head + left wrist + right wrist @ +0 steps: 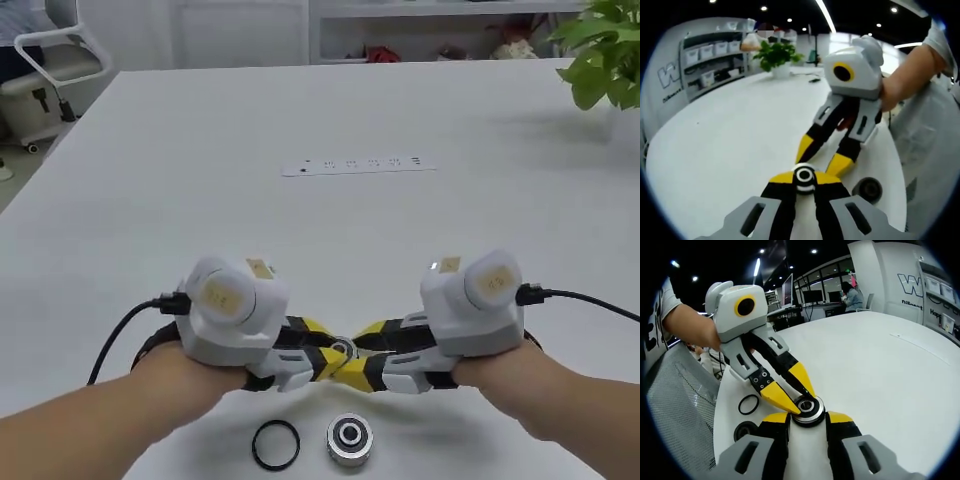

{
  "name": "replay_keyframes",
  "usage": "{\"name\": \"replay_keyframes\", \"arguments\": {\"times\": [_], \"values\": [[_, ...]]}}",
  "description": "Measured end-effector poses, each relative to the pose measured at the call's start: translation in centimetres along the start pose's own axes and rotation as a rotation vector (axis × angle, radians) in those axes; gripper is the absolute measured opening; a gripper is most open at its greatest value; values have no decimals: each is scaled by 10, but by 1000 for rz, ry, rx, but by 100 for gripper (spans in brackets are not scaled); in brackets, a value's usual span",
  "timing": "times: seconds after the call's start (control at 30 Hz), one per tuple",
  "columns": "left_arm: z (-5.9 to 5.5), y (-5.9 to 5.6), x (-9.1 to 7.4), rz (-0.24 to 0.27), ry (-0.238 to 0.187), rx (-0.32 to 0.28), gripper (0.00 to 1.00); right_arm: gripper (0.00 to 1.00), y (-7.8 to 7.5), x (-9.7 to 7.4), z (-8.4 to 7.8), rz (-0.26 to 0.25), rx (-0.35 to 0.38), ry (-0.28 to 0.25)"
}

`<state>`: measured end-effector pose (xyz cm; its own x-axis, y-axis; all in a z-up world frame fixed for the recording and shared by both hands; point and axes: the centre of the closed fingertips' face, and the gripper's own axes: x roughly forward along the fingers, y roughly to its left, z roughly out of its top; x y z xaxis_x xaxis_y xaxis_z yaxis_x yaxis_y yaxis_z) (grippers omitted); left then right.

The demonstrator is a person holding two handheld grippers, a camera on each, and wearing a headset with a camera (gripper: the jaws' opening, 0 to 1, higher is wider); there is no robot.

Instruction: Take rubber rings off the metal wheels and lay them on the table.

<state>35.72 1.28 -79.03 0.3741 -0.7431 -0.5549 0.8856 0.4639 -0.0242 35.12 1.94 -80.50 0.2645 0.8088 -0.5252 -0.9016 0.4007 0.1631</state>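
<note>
Wide white table [200,200] in front of you, with a leafy plant [600,50] at its far right corner and a power strip [358,164] lying out in the middle. Both your grippers meet nose to nose at the near edge: left gripper [325,352] coming in from the left, right gripper [362,356] from the right.

The metal wheel [807,410] sits between them. Your right gripper's fingers are set either side of it, gripping across it. Your left gripper's fingers are drawn narrow and pinch its rim, where a black band shows. I cannot tell whether they grip the band alone.

Just in front of your hands, a second wheel [350,438] lies flat on the table, its rim bare silver. The loose rubber ring [275,444] lies just to its left, not touching it.
</note>
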Motion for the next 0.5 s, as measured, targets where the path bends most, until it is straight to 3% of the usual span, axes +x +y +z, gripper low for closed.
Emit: {"name": "replay_keyframes", "arguments": {"times": [0.37, 0.5], "values": [[0, 0, 1, 17, 1, -8, 13, 19, 1, -6, -6, 0, -52, 28], [-1, 1, 2, 19, 0, -10, 13, 13, -2, -9, -9, 3, -55, 34]]}}
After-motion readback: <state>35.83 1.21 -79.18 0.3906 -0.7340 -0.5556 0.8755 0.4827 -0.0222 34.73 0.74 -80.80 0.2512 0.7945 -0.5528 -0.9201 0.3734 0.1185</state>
